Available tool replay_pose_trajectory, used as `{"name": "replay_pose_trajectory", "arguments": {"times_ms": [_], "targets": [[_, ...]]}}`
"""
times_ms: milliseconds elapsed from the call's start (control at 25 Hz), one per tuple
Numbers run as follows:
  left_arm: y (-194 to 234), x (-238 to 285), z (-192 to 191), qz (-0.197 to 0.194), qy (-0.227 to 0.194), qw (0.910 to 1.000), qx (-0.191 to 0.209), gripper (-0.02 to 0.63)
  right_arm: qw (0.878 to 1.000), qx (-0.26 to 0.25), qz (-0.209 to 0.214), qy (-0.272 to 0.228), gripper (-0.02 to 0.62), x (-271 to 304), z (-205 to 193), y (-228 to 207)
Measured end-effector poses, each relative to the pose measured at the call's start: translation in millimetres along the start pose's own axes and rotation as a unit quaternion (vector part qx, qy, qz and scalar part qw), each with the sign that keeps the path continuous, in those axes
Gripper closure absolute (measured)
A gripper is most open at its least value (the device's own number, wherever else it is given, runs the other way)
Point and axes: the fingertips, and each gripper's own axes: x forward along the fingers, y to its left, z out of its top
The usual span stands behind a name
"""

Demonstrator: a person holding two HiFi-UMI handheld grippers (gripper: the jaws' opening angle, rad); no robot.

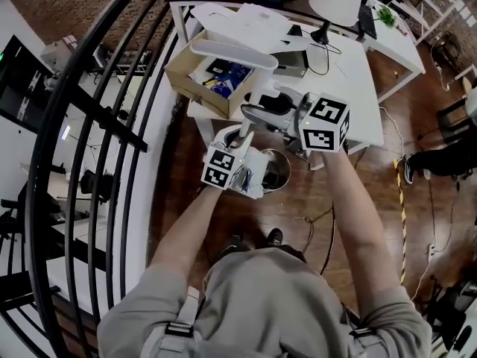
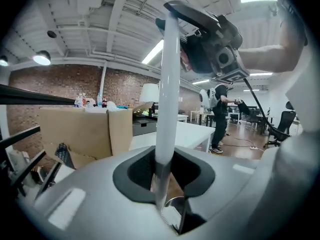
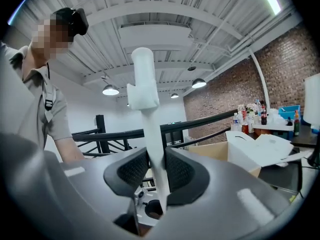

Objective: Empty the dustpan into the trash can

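Observation:
The dustpan's long white handle (image 2: 166, 84) stands nearly upright and passes through both grippers. My left gripper (image 2: 162, 184) is shut on its lower part, above the round metal trash can (image 1: 286, 164), whose rim (image 2: 173, 201) shows just under the jaws. My right gripper (image 3: 157, 174) is shut on the handle (image 3: 150, 129) higher up, below a white clip block (image 3: 141, 95) near its top. In the head view the left gripper (image 1: 246, 139) is low and left and the right gripper (image 1: 287, 110) is higher and right. The pan end is mostly hidden under my left gripper.
An open cardboard box (image 1: 195, 74) with clutter stands beside a white table (image 1: 358, 88) behind the can. A black curved railing (image 1: 112, 133) runs along the left. Cables (image 1: 320, 218) trail over the wood floor. Another person (image 2: 219, 115) stands far off by the desks.

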Motion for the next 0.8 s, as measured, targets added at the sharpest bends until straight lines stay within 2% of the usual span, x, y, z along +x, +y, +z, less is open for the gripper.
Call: {"name": "replay_pose_trajectory", "arguments": {"times_ms": [120, 400, 600, 680, 800], "targets": [[2, -4, 13, 0.033, -0.021, 0.9992, 0.011, 0.531, 1.0, -0.01, 0.006, -0.012, 0.502, -7, 10, 6], [-20, 34, 29, 0.065, -0.03, 0.9966, 0.042, 0.531, 0.999, -0.009, 0.0, -0.039, 0.499, -62, 8, -13], [-51, 76, 19, 0.079, -0.001, 0.9943, 0.071, 0.54, 0.999, -0.017, -0.024, -0.041, 0.499, -118, -22, -26], [-59, 93, 12, 0.083, 0.017, 0.9938, 0.072, 0.537, 0.999, -0.014, -0.032, -0.041, 0.5, -137, -36, -34], [-73, 110, 13, 0.086, 0.023, 0.9935, 0.071, 0.534, 0.997, 0.003, -0.041, -0.066, 0.5, -166, -45, -45]]}}
